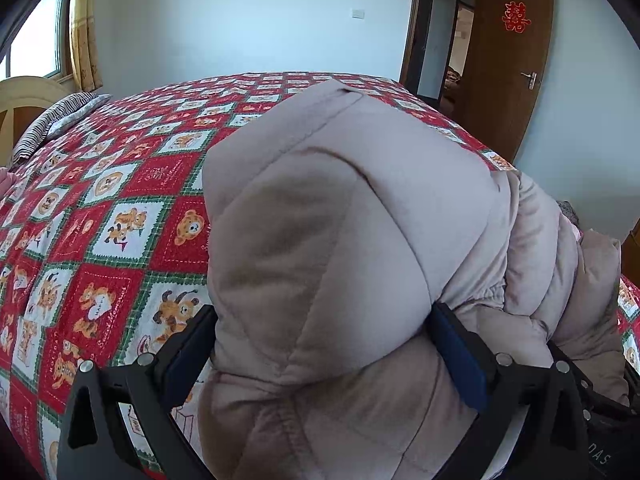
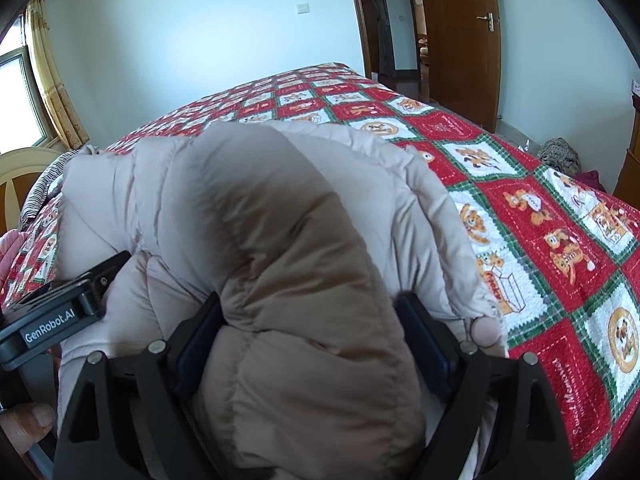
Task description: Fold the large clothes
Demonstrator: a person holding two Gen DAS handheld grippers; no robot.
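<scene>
A beige quilted puffer jacket (image 1: 344, 216) lies bunched on the bed, and it also fills the right wrist view (image 2: 280, 216). My left gripper (image 1: 324, 344) is shut on a thick fold of the jacket, which bulges between its blue-padded fingers (image 1: 460, 356). My right gripper (image 2: 308, 340) is shut on another thick fold of the same jacket. The left gripper's black body (image 2: 60, 320) shows at the left of the right wrist view, close beside the right gripper. The jacket hides both sets of fingertips.
The bed carries a red, green and white bear-print quilt (image 1: 120, 208), which also shows in the right wrist view (image 2: 560, 240). A striped pillow (image 1: 52, 120) and a wooden headboard (image 1: 24, 100) are at the far left. An open brown door (image 1: 508, 64) stands at the back right.
</scene>
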